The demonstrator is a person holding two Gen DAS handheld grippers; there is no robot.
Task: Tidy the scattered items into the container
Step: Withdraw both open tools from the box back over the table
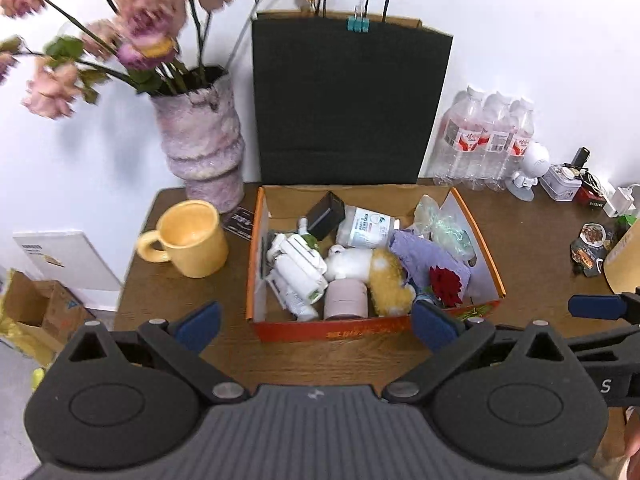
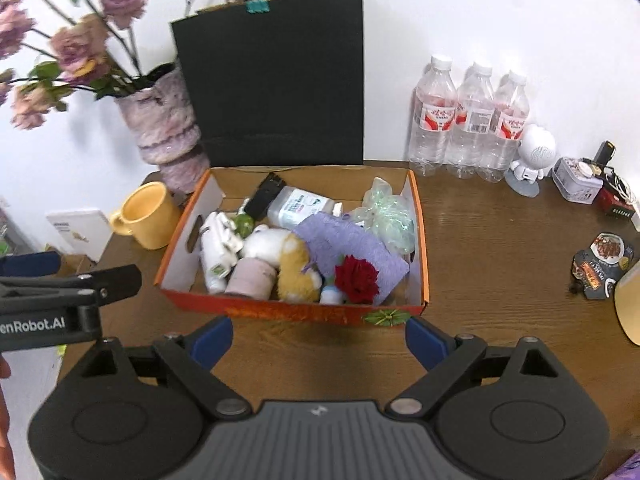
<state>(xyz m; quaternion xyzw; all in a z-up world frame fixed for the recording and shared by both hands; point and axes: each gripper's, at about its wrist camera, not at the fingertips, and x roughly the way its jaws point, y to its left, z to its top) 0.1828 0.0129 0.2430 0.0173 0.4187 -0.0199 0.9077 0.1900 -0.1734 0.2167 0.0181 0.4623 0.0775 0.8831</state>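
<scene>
Box: orange box point(image 1: 360, 330) on the surface point(image 1: 320, 360), ahead of and below both grippers, its long side crosswise to them.
Contents: plush toy point(image 1: 384, 276), red rose point(image 1: 446, 284), bottles inside.
Left gripper point(image 1: 316, 322): jaws wide, empty.
Right gripper point(image 2: 319, 340): jaws wide, empty.
Nearer hand: cannot tell; both hang just short of the front wall.

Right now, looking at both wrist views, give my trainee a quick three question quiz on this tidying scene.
1. True or false: the red rose lies inside the orange cardboard box.
2. What stands left of the box? A. yellow mug B. water bottles C. white robot figurine
3. Are the left gripper and right gripper holding anything?

Key: 1 true; 2 A; 3 no, both open and empty.
</scene>
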